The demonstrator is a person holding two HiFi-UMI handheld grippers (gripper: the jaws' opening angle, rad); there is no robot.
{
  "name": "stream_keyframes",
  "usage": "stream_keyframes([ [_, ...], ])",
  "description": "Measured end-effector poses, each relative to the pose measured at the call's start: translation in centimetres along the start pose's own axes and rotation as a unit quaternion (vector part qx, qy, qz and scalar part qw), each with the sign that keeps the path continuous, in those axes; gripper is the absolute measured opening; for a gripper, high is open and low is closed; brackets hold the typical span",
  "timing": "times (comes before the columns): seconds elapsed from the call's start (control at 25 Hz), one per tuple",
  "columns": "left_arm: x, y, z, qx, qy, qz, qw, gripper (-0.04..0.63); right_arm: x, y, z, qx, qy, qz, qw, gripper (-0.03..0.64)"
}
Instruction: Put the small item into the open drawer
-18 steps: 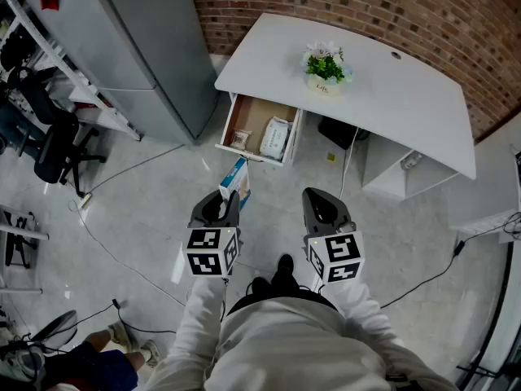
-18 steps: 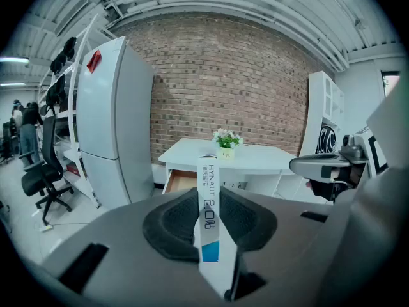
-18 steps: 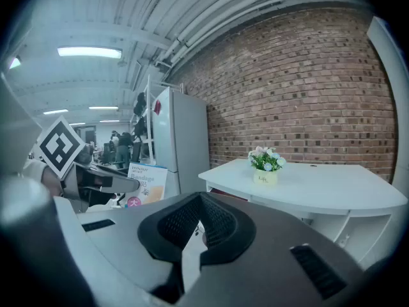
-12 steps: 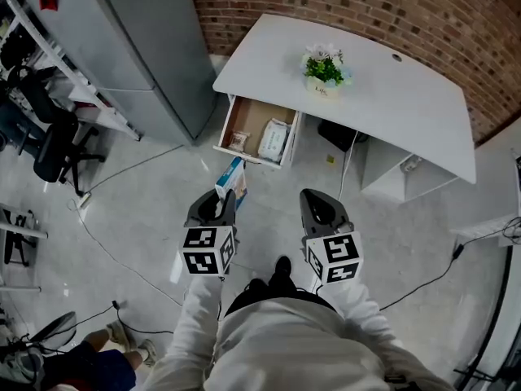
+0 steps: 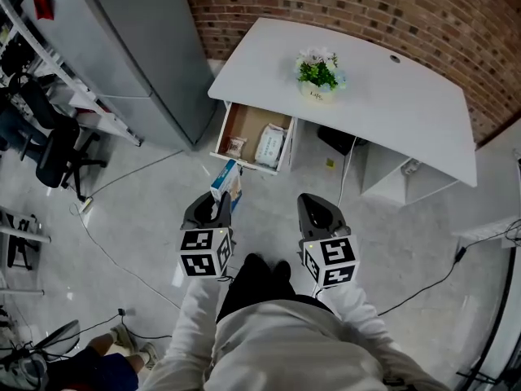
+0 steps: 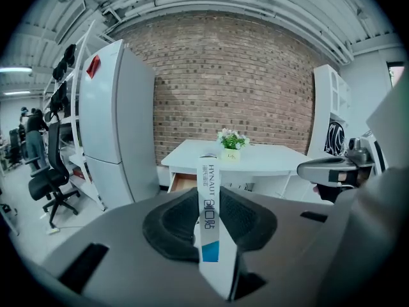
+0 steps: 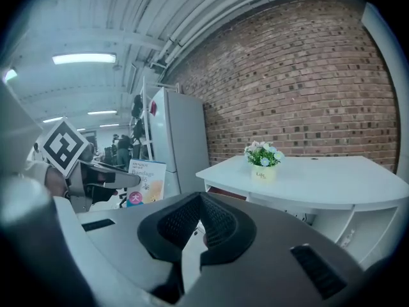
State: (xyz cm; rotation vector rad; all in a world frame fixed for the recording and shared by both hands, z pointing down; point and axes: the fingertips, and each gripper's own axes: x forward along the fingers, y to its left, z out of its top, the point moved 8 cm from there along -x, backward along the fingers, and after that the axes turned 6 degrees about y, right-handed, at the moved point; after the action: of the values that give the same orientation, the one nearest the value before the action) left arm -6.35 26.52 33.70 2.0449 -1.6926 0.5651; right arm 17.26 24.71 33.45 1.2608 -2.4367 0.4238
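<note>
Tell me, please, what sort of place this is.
Probably an office or lab workroom: a white desk with an open drawer stands against a brick wall, and an office chair sits on the bare floor nearby.

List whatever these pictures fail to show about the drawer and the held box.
- Back of the drawer: head view, the desk top covers it.
- Print on the two packs in the drawer: head view, too small to read.
- Inside of the drawer: left gripper view, the box clamped in the left gripper stands in front of it.
- Broad faces of the box: left gripper view shows only its narrow edge.
</note>
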Motion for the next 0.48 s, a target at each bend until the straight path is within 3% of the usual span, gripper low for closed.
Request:
stream_keyframes([
  [0.48, 5.5, 1.5, 2.0, 0.012, 0.010, -0.007, 0.9999, 0.098, 3.6, -2.3, 1.4, 0.011, -0.006, -0.012, 1.000, 0.026],
])
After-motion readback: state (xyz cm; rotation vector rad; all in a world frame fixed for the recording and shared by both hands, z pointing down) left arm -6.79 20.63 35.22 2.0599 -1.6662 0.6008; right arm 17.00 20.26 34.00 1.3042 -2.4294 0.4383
